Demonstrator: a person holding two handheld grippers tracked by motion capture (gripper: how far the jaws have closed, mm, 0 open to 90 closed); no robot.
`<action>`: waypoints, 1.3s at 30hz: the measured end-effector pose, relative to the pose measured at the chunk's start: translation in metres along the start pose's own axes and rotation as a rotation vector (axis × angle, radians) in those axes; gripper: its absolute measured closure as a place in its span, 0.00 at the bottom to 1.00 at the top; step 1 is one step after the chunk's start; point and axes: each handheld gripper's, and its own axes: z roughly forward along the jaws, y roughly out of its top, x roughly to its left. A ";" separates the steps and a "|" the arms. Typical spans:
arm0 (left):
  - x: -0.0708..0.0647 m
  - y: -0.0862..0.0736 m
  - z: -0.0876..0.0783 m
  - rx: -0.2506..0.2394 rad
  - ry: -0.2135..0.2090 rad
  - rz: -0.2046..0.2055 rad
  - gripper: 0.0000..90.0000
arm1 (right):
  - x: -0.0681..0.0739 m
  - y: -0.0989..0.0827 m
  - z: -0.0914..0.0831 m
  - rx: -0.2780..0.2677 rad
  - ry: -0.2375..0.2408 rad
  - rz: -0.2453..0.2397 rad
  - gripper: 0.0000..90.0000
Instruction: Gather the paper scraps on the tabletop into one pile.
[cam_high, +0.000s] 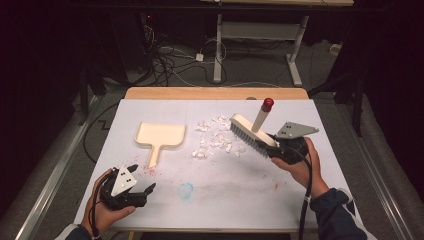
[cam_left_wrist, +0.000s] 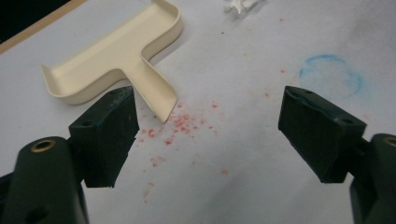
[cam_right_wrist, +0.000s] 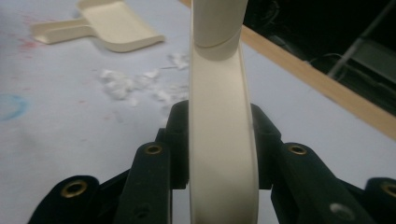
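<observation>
A lab or test room, by the look of it: a white-topped table (cam_high: 165, 200) with a wooden far edge stands under dark curtained walls, loose cables (cam_high: 165, 60) tangle on the grey floor, and a metal-legged bench (cam_high: 260, 30) stands behind.

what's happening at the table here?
A person is working with handheld tongs in each hand. The right tongs are shut on a cream plastic hand brush with a red-tipped handle, its bristles down next to a scatter of white paper scraps on the white table top. The left tongs are open and holding nothing, hovering near the handle of the cream plastic dustpan, which lies flat on the table.
</observation>
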 end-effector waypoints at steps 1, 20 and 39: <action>0.000 0.000 0.000 0.005 0.002 0.002 0.22 | -0.004 0.002 0.004 0.005 -0.015 -0.004 0.75; -0.005 0.000 0.009 0.037 -0.033 0.055 0.22 | -0.052 0.010 0.124 0.162 -0.275 -0.072 0.76; -0.010 0.001 0.011 0.047 -0.065 0.060 0.22 | -0.006 -0.004 0.123 0.053 -0.096 -0.124 0.75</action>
